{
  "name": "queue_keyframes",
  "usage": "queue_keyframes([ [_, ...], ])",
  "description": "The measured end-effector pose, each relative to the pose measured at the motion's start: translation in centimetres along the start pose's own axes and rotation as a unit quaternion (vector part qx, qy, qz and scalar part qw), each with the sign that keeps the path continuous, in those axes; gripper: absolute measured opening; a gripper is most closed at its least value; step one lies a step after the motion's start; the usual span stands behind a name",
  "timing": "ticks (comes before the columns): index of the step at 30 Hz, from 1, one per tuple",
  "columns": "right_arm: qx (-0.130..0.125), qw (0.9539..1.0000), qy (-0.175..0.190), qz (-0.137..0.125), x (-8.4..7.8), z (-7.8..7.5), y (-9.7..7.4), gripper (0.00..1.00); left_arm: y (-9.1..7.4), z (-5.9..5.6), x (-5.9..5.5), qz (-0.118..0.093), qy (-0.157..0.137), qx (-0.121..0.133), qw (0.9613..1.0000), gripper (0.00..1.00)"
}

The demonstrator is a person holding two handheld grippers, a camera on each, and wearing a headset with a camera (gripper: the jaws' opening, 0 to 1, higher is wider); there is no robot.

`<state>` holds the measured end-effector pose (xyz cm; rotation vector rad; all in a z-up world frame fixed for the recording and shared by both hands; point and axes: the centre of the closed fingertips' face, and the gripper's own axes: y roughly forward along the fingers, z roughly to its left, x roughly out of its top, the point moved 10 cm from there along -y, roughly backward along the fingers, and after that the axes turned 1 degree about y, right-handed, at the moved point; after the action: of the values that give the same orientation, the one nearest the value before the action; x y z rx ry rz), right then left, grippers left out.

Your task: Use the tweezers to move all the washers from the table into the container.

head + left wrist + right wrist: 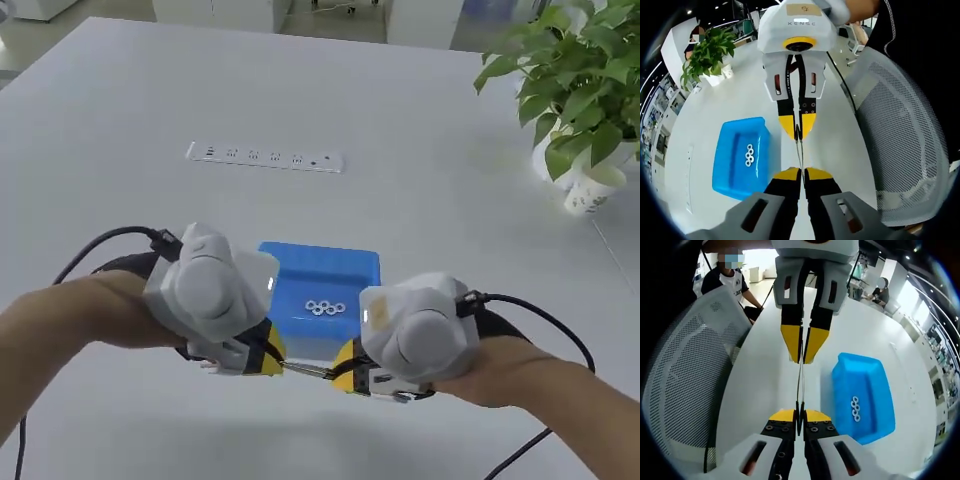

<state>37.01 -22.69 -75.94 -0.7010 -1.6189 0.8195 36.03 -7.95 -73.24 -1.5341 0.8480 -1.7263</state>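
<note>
Head view: the left claw [268, 362] and right claw [347, 374] meet tip to tip, each pinched tight on the thin metal tweezers [308, 369], which bridge them just above the pale grey tabletop [420, 200]. Judged as a handover, the receiving claw should grip firmly before the other releases (a slim tool twists easily). Just beyond, the shallow blue plastic container [350, 258] carries a tight cluster of small silver ring washers [325, 308]. Farther off lie a white power strip [265, 157] and a leafy green potted plant [575, 90], with bright office space behind.
</note>
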Motion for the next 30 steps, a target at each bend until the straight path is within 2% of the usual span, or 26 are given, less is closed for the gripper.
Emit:
queue_keyframes([
  [4, 0.003, 1.0, 0.0, 0.004, 0.0, 0.1, 0.1, 0.05, 0.2, -0.4, -0.2, 0.008, 0.004, -0.001, 1.0, 0.08],
  [7, 0.007, 0.9999, -0.001, 0.011, -0.1, 0.2, 0.3, 0.05, 0.2, -0.5, -0.3, 0.006, -0.001, 0.0, 1.0, 0.08],
  [11, 0.01, 0.9998, 0.0, 0.018, 0.0, 0.4, 0.5, 0.05, 0.6, -0.7, -0.7, 0.02, -0.001, -0.007, 0.9998, 0.07],
  [19, 0.021, 0.9995, 0.005, 0.023, -0.2, 0.8, 1.1, 0.05, 1.3, -1.2, -1.4, 0.023, -0.018, -0.007, 0.9996, 0.06],
  [24, 0.019, 0.9997, 0.01, 0.015, -0.5, 1.2, 1.5, 0.06, 1.9, -1.4, -2.1, 0.019, -0.03, -0.004, 0.9994, 0.05],
  [30, 0.013, 0.9997, 0.013, 0.015, -1.2, 1.8, 2.1, 0.06, 2.9, -1.6, -2.4, 0.019, -0.039, -0.008, 0.999, 0.05],
])
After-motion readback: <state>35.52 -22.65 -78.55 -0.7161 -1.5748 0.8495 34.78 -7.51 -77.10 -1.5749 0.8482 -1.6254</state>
